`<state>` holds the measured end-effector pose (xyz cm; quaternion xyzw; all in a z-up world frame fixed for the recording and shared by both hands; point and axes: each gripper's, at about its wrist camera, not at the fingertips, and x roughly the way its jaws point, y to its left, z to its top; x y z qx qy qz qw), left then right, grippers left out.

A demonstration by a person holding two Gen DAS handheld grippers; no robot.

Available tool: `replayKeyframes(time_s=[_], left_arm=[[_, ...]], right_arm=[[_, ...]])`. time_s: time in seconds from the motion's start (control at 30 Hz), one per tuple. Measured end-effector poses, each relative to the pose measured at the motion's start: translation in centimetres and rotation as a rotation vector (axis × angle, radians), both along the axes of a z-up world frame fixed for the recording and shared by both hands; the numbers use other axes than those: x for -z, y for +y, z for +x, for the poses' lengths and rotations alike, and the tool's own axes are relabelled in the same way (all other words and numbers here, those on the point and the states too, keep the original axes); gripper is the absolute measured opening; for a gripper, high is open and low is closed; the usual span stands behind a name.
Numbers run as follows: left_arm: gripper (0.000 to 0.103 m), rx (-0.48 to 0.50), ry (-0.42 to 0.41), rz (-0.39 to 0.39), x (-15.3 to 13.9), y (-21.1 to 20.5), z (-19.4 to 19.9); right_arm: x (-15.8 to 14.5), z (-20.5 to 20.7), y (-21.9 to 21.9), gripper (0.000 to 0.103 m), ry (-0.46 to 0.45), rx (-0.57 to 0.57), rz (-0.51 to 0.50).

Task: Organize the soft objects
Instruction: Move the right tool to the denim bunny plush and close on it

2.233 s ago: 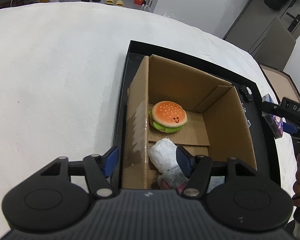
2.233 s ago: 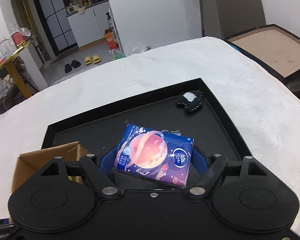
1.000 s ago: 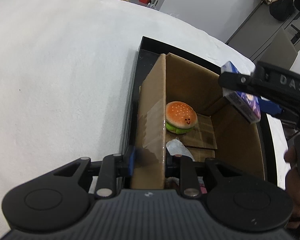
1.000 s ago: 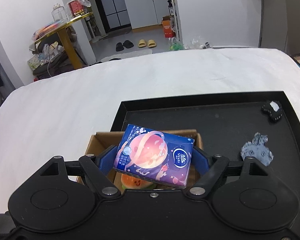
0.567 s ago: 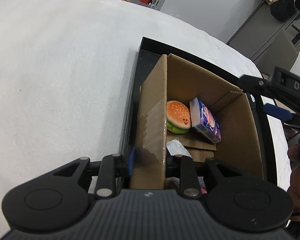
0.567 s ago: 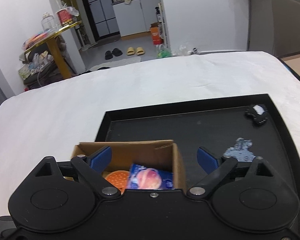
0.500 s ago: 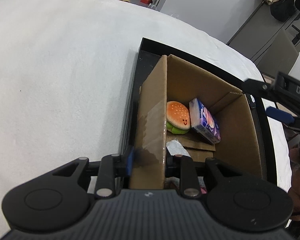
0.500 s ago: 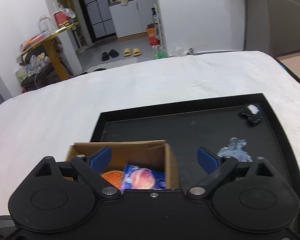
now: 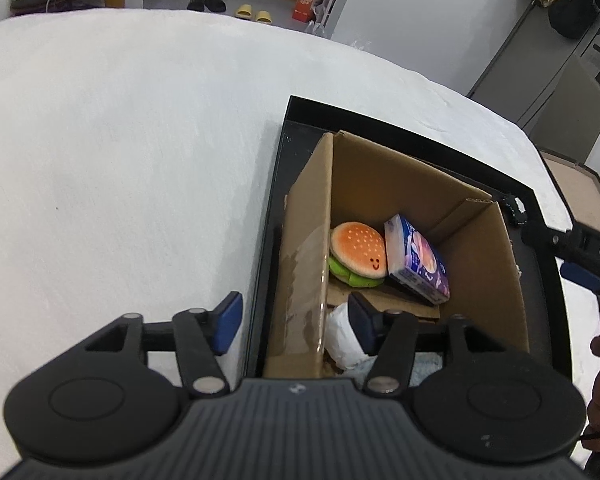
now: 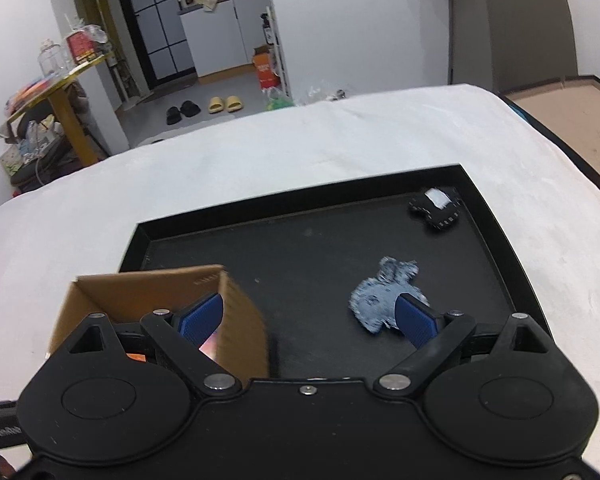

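A cardboard box (image 9: 496,276) stands at the left end of a black tray (image 10: 300,248). Inside lie a plush burger (image 9: 356,254), a blue tissue pack (image 9: 416,262) leaning on it, and a white bundle (image 9: 342,340). My left gripper (image 9: 296,322) is open, its jaws straddling the box's left wall without touching it. My right gripper (image 10: 308,318) is open and empty above the tray, right of the box (image 10: 236,312). A grey-blue denim plush (image 10: 384,296) lies just ahead of its right finger. A small black plush (image 10: 436,206) sits in the far right corner.
The tray rests on a white cloth-covered table (image 9: 120,160). A brown framed board (image 10: 560,116) lies beyond the table's right edge. The right gripper also shows at the right edge of the left wrist view (image 9: 580,256).
My left gripper let go of the box wall and opened. My right gripper, having dropped the tissue pack into the box, swung right toward the denim plush.
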<state>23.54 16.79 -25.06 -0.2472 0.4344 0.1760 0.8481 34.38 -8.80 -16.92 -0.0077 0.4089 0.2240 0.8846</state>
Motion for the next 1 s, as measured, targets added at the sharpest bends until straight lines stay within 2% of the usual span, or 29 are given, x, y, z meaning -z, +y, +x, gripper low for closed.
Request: replayKeyframes(time_s=[0.23,0.8,1.0], left_arm=[[0.064,-0.018,0.014,0.022,0.1,-0.2,0.9],[0.065,-0.018,0.045,0.070,0.4,-1.6,3.3],[0.065,-0.020,0.064,0.079,0.7,-1.7,4.0]], right_arm=[[1.8,1.2,-1.3,0.097,0.032,0.036,-0.021],[6.2,5.0,-3.1,0.096,0.097,0.074,-0.040],[7.6,5.9,-2.9,0.085,0.108,0.085,-0.062]])
